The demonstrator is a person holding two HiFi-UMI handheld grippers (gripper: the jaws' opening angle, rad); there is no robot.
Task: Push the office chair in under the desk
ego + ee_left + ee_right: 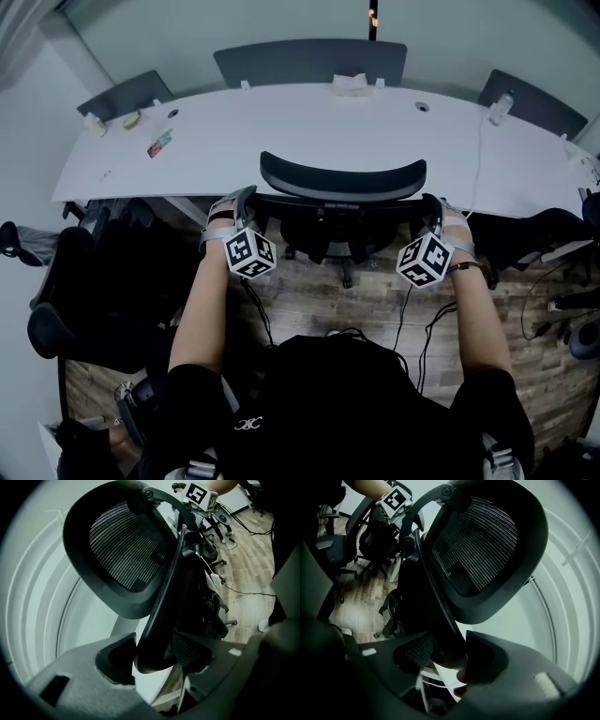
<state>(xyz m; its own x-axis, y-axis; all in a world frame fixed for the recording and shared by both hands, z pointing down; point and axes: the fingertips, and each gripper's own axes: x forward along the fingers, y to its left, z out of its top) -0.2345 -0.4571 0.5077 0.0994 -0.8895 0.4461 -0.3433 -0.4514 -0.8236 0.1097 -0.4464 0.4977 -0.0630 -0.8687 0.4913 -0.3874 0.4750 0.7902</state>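
Note:
The black office chair stands at the white desk, its curved headrest over the desk's front edge and its seat under the top. My left gripper holds the left side of the chair's back frame, my right gripper the right side. In the left gripper view the dark frame bar runs down between the jaws of the left gripper, below the mesh headrest. The right gripper view mirrors this: the frame bar sits in the right gripper, both pads against it.
Other black chairs crowd the floor at my left, and more stand behind the desk. Cables trail over the wooden floor. A tissue box, a bottle and a small packet lie on the desk.

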